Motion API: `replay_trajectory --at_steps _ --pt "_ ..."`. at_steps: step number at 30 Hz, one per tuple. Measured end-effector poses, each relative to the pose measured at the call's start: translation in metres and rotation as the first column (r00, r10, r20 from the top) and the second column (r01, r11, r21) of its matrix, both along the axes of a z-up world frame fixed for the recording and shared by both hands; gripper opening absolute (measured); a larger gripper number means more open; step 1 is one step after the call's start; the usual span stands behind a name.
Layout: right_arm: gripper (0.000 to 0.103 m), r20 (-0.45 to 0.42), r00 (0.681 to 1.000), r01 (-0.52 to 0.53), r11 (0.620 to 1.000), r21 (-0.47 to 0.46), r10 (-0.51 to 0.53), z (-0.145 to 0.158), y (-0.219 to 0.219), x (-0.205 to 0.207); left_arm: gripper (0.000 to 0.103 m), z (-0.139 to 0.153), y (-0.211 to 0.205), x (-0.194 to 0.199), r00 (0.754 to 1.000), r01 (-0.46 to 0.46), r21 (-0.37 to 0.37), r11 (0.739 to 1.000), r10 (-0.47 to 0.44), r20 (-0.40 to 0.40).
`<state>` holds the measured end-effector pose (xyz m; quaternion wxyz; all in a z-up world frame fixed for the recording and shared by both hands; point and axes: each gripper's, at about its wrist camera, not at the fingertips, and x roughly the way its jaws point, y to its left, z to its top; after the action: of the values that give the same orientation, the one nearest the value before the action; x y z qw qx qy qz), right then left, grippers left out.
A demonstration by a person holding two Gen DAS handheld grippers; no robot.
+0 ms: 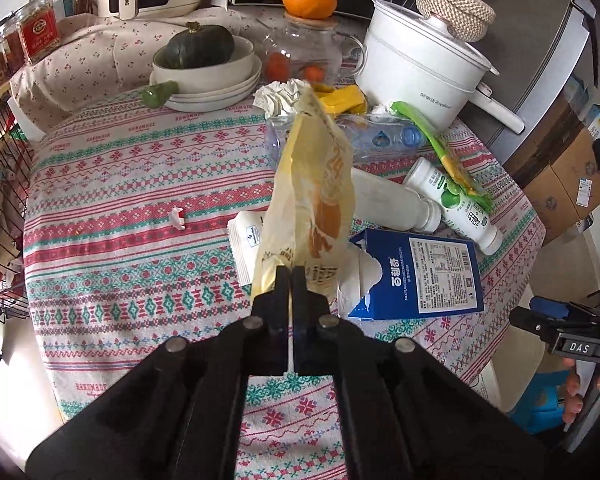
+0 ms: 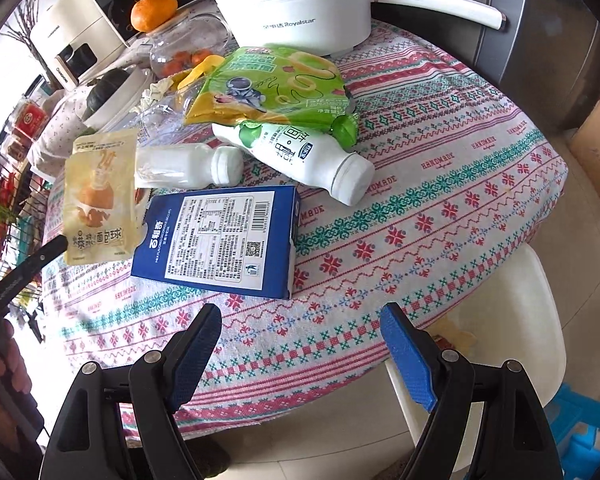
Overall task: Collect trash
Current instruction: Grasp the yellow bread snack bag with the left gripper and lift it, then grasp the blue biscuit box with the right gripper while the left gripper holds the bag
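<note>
My left claw [image 1: 290, 276] is pinched tight on the bottom edge of a yellow snack wrapper [image 1: 312, 184], which stands up from the fingers with its long axis running away from me and slightly right, its top leaning over the clutter. In the right wrist view the same wrapper [image 2: 100, 196] shows face-on, lifted at the left side of the pile, with the left claw's dark finger reaching in to its lower corner. My right claw [image 2: 300, 356] is spread wide and holds nothing; it hangs off the near edge of the worktop [image 2: 440, 216], above a white chair seat. What matters for the next pickup is the blue carton [image 2: 220, 240]: it lies flat dead ahead of the right claw and close to it, its long side running roughly crosswise to the fingers. The right claw is clearly the nearer one, and the left is occupied anyway. Beyond the carton lie a small white bottle [image 2: 188, 166], a larger white bottle with a green label [image 2: 300, 160] and a green snack bag [image 2: 272, 84], all on their sides or flat. I cannot see any bin in either view, so I judge the wrapper's drop spot is out of frame.
</note>
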<state>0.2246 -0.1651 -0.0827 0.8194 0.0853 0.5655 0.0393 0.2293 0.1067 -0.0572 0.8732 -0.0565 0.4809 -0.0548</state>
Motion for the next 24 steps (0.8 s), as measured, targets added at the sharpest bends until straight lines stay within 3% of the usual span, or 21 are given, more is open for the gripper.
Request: replay_trajectory --at_steps 8,12,17,21,24 --pt "0.083 0.010 0.999 -0.052 0.998 -0.024 0.052 -0.011 0.019 0.023 0.001 0.026 0.022 -0.032 0.998 -0.008 0.014 1.000 0.007 0.064" --pt "0.083 0.038 0.993 -0.111 0.994 0.016 0.110 -0.023 0.028 0.040 0.001 0.026 0.026 -0.045 0.998 -0.016 0.014 1.000 0.015 0.063" --pt "0.083 0.001 0.987 -0.161 0.984 0.082 0.161 -0.038 0.043 0.043 0.001 0.025 0.034 -0.053 0.998 -0.027 0.020 0.999 0.025 0.060" --pt "0.083 0.002 0.970 -0.243 0.962 0.127 0.245 -0.035 0.064 0.030 0.001 0.026 0.043 -0.057 0.997 -0.045 0.017 0.999 0.044 0.062" --pt "0.083 -0.007 0.937 -0.343 0.922 0.179 0.350 -0.031 0.086 0.016 0.001 0.027 0.048 -0.059 0.997 -0.052 0.013 0.999 0.051 0.064"
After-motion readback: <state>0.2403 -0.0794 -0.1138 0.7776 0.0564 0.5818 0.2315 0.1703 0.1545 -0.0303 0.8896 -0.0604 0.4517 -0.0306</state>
